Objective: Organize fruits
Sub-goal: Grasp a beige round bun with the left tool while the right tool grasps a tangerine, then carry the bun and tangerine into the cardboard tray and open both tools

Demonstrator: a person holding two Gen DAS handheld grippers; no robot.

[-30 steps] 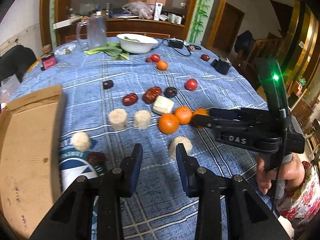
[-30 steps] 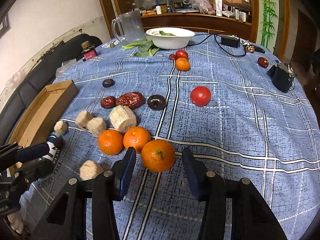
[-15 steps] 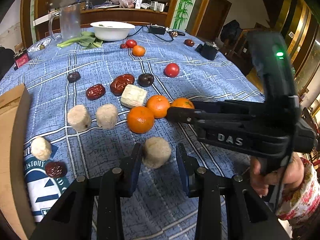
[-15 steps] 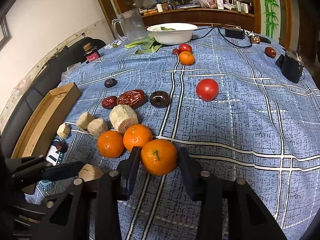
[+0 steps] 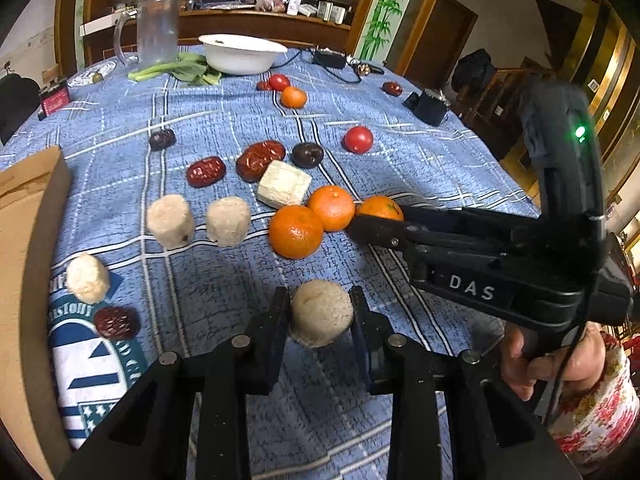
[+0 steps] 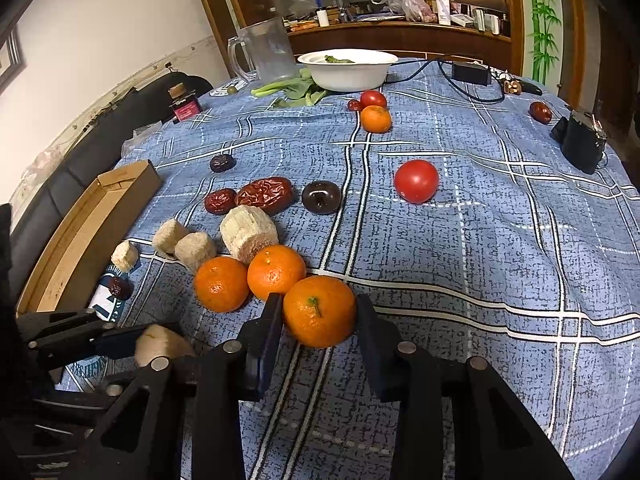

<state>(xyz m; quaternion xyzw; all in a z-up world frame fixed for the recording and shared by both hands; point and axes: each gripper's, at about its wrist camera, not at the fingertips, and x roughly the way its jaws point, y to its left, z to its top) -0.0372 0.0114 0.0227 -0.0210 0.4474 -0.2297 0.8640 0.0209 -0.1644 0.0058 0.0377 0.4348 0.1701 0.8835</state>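
1. Closing on a beige corn-cob chunk (image 5: 321, 312), the left hand-held gripper (image 5: 319, 320) has its pads touching both sides of the chunk, which sits on the worktop (image 5: 420, 168).
2. Right hand-held gripper (image 6: 318, 320) is closing too, jaws flanking an orange (image 6: 319, 311) with stem facing the camera; pads look pressed on its sides, orange resting on the blue plaid cloth.
3. Two more oranges (image 6: 276, 272) touch each other just behind and left of the gripped one.
4. Other cob chunks (image 5: 170, 220) and a bigger pale cob piece (image 5: 283, 184) sit in the middle, red dates (image 5: 260, 154) beyond them.
5. Red tomato (image 6: 416, 181) lies apart on the right.
6. Cardboard box (image 6: 86, 232) at left edge; white bowl (image 6: 348, 69) and clear jug (image 6: 266, 50) at far side.
7. A hand (image 5: 560, 364) with a floral sleeve holds the right tool.
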